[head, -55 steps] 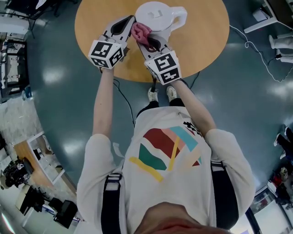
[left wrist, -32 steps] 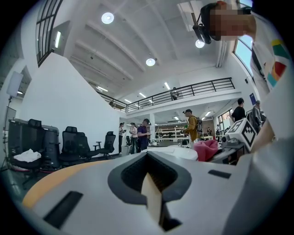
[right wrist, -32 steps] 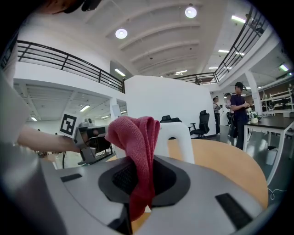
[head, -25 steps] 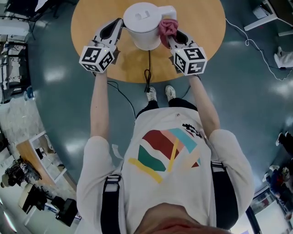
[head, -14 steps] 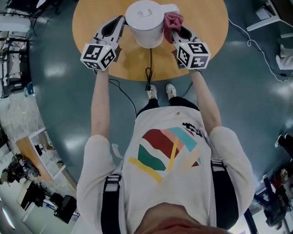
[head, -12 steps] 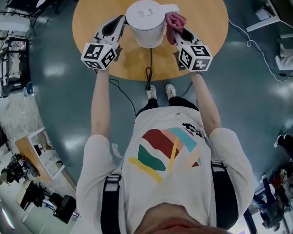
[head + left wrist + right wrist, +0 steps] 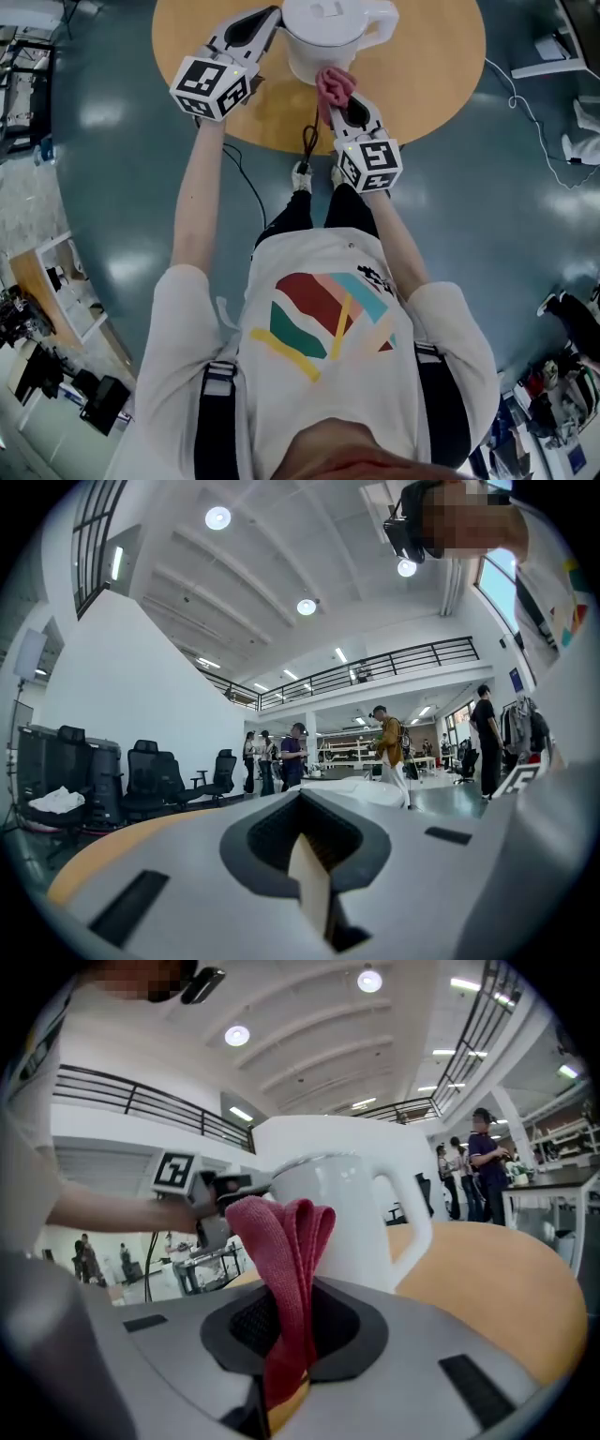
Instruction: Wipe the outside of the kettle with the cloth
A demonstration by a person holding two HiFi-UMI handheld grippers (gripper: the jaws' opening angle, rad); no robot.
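The white kettle (image 7: 330, 30) stands on the round wooden table (image 7: 431, 56), its handle toward the right. My left gripper (image 7: 270, 17) is shut with nothing between its jaws, its tips by the kettle's left side; whether they touch it I cannot tell. In the left gripper view the shut left gripper (image 7: 314, 855) shows little past its own body. My right gripper (image 7: 332, 96) is at the kettle's near side, shut on the folded pink cloth (image 7: 333, 84). In the right gripper view the cloth (image 7: 281, 1260) sticks up from the right gripper (image 7: 281, 1335), just before the kettle (image 7: 333, 1218).
A black cable (image 7: 307, 141) hangs over the table's near edge between my arms. Several people (image 7: 389, 747) and office chairs (image 7: 155, 775) stand far off in the hall. Around the table is a glossy grey floor (image 7: 122, 206).
My right gripper has carried the cloth from the kettle's right side round to its near side and lower. The left gripper has stayed at the kettle's left.
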